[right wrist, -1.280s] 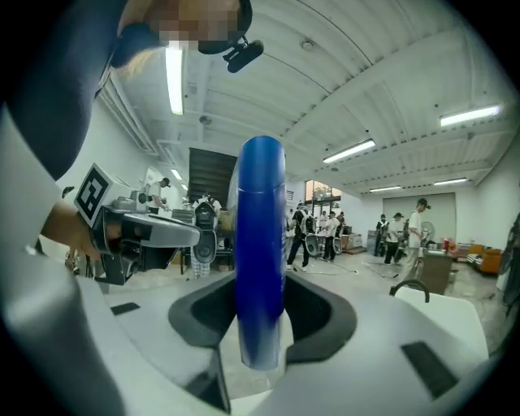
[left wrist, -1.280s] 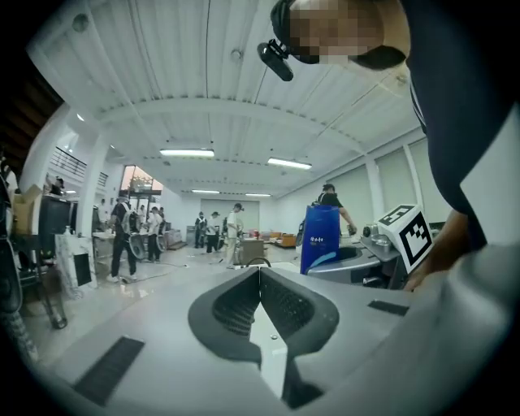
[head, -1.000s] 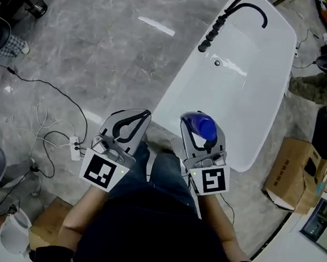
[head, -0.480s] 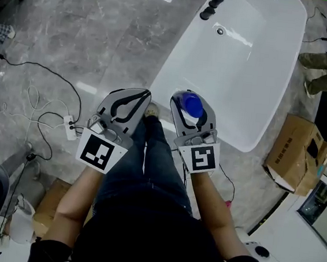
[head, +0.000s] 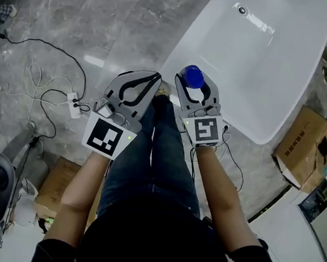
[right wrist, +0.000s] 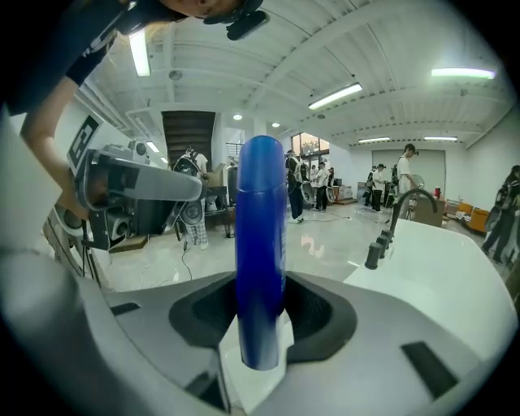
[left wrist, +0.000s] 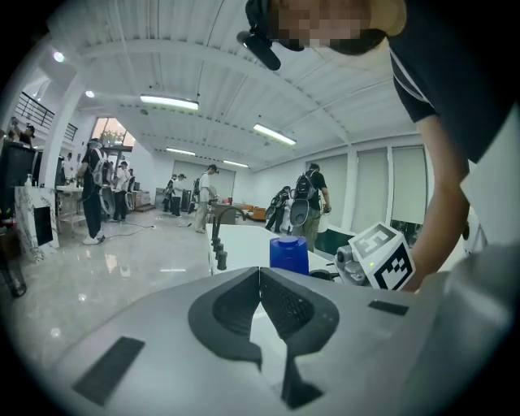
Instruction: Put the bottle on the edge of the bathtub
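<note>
One white bathtub point(head: 262, 80) stands on a glossy grey marbled floor point(head: 76, 25).

A deep blue cylindrical plastic bottle point(head: 192, 76) was seen against a glossy white bathtub point(head: 262, 80). The floor of polished grey stone point(head: 76, 25) was veined with paler streaks. Black-and-white square markers were carried on the pale grey left gripper point(head: 153, 77) and right gripper point(head: 193, 83).
</note>
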`<action>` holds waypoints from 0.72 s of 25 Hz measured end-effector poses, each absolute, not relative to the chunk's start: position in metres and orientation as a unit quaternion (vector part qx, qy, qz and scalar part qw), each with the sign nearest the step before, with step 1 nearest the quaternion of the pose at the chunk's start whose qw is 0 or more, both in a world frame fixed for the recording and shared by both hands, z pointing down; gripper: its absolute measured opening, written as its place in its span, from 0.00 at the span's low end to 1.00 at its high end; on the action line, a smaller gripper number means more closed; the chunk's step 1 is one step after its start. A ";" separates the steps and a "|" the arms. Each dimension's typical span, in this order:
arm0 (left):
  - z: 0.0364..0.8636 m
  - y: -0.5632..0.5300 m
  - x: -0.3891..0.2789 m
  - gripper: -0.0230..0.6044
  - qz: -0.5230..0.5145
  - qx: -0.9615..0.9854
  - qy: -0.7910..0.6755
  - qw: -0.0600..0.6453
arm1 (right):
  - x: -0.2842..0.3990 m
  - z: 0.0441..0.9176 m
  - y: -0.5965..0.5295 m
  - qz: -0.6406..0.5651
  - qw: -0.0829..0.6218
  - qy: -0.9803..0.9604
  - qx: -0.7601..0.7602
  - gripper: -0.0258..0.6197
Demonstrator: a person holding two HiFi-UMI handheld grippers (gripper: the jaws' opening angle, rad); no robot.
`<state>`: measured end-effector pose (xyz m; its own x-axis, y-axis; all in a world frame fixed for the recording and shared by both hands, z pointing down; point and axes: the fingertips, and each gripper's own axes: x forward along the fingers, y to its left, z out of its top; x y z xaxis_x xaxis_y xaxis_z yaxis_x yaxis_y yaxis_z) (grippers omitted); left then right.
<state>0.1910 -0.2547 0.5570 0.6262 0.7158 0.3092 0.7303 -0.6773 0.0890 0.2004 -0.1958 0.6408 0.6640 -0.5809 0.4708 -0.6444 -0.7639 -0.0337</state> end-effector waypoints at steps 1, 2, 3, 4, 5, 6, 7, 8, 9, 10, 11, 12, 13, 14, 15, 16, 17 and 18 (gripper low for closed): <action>0.564 -0.256 0.189 0.08 -0.165 -0.902 -0.399 0.021 | 0.200 0.650 -0.198 0.239 0.065 -0.335 0.909 0.31; 0.570 -0.258 0.188 0.08 -0.169 -0.902 -0.397 0.019 | 0.199 0.658 -0.200 0.244 0.064 -0.334 0.908 0.31; 0.576 -0.260 0.186 0.08 -0.172 -0.902 -0.395 0.015 | 0.199 0.666 -0.202 0.248 0.064 -0.333 0.907 0.31; 0.581 -0.261 0.185 0.08 -0.175 -0.903 -0.393 0.012 | 0.199 0.674 -0.204 0.252 0.065 -0.333 0.906 0.31; 0.586 -0.263 0.184 0.08 -0.178 -0.903 -0.391 0.010 | 0.200 0.681 -0.206 0.256 0.066 -0.333 0.905 0.31; 0.590 -0.264 0.183 0.08 -0.180 -0.903 -0.390 0.009 | 0.200 0.688 -0.207 0.259 0.067 -0.333 0.904 0.31; 0.593 -0.264 0.182 0.08 -0.182 -0.903 -0.389 0.008 | 0.201 0.694 -0.209 0.262 0.068 -0.333 0.903 0.31; 0.596 -0.265 0.181 0.08 -0.184 -0.903 -0.387 0.007 | 0.202 0.699 -0.210 0.265 0.069 -0.334 0.902 0.31; 0.598 -0.265 0.180 0.08 -0.186 -0.904 -0.386 0.005 | 0.202 0.704 -0.210 0.268 0.070 -0.335 0.901 0.31; 0.600 -0.265 0.179 0.08 -0.188 -0.904 -0.384 0.002 | 0.203 0.707 -0.211 0.270 0.070 -0.336 0.900 0.31; 0.602 -0.266 0.178 0.08 -0.190 -0.905 -0.382 0.000 | 0.204 0.711 -0.213 0.271 0.071 -0.337 0.899 0.31; 0.603 -0.266 0.177 0.08 -0.191 -0.905 -0.381 0.000 | 0.204 0.714 -0.213 0.272 0.071 -0.338 0.898 0.31; 0.605 -0.266 0.177 0.08 -0.192 -0.905 -0.381 0.000 | 0.205 0.717 -0.215 0.273 0.072 -0.338 0.898 0.31; 0.606 -0.266 0.176 0.08 -0.193 -0.905 -0.380 0.000 | 0.206 0.720 -0.216 0.274 0.072 -0.339 0.897 0.31; 0.607 -0.267 0.176 0.08 -0.194 -0.905 -0.379 -0.001 | 0.206 0.723 -0.218 0.275 0.074 -0.340 0.896 0.31; 0.609 -0.268 0.175 0.08 -0.194 -0.905 -0.377 -0.003 | 0.206 0.726 -0.220 0.276 0.075 -0.342 0.895 0.31; 0.610 -0.269 0.174 0.08 -0.195 -0.906 -0.376 -0.004 | 0.205 0.728 -0.222 0.276 0.077 -0.344 0.894 0.31; 0.611 -0.269 0.174 0.08 -0.196 -0.905 -0.377 -0.004 | 0.205 0.731 -0.224 0.276 0.077 -0.345 0.894 0.31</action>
